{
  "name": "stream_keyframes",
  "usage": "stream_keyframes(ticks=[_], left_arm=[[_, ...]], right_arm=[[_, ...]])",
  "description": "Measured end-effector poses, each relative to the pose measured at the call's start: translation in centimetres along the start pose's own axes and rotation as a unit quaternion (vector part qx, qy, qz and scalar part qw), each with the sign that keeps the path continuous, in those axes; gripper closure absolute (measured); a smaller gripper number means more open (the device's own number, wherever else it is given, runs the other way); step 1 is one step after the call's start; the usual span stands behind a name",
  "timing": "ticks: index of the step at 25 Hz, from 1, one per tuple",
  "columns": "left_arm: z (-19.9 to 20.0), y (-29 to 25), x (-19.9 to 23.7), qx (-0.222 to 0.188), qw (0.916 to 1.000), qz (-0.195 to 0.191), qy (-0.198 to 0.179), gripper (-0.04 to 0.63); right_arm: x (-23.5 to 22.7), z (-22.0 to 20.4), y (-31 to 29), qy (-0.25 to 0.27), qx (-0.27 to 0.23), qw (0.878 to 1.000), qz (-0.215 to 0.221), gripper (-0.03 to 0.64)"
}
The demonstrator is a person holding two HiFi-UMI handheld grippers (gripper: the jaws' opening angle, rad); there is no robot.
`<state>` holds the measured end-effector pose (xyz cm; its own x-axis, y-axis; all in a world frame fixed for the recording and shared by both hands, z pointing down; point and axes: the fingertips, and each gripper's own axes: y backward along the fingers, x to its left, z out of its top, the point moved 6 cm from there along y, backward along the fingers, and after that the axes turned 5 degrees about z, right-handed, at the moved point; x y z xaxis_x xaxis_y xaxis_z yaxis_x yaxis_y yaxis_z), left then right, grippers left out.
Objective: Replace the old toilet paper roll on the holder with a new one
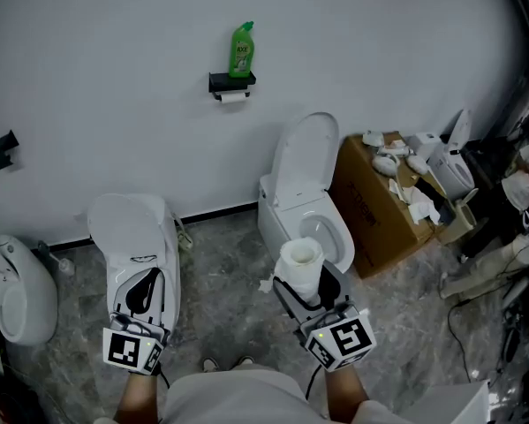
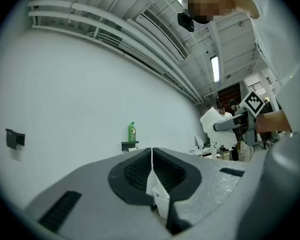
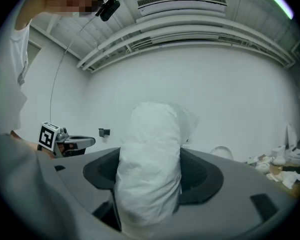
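Observation:
High on the white wall hangs a black paper holder point(image 1: 231, 84) with a thin old roll point(image 1: 233, 98) under it and a green bottle point(image 1: 241, 49) on top. My right gripper point(image 1: 306, 286) is shut on a fresh white toilet paper roll point(image 1: 299, 256), which stands upright between its jaws and fills the right gripper view point(image 3: 150, 169). My left gripper point(image 1: 143, 293) is shut with nothing in it, held level over the left toilet. In the left gripper view the holder point(image 2: 130, 145) and the bottle point(image 2: 131, 132) show far ahead above the closed jaws.
A toilet with its lid down point(image 1: 132, 232) stands under my left gripper, and one with its lid up point(image 1: 304, 197) beyond the right. A cardboard box point(image 1: 379, 210) with paper scraps sits at the right. Another black bracket point(image 1: 1, 148) is on the wall at the left.

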<state>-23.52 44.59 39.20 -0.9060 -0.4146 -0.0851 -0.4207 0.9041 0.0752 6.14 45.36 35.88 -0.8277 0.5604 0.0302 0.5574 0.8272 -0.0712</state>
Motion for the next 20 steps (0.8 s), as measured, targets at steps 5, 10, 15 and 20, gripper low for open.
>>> stream_keyframes(ticks=[5,10,15,20], left_arm=[[0.3,-0.6,-0.5,-0.001,1.0,-0.003,-0.008,0.583],[0.2,-1.5,-1.3,-0.004,0.9998,0.014,-0.016,0.575],[0.8,-3.5,-1.8,-0.005,0.9992,0.019,-0.034,0.323],[0.8,-5.7,-2.8,0.008,0.9983,-0.005,-0.058,0.239]], right_arm=[[-0.7,-0.2,0.4,0.005,-0.002,1.0,-0.002,0.291],[-2.2,-0.8,0.8,0.004,-0.003,1.0,0.002,0.291],[-4.6,-1.2,1.8,-0.001,-0.002,1.0,-0.002,0.29],[-6.5,-2.0,2.4,-0.009,-0.004,1.0,-0.006,0.29]])
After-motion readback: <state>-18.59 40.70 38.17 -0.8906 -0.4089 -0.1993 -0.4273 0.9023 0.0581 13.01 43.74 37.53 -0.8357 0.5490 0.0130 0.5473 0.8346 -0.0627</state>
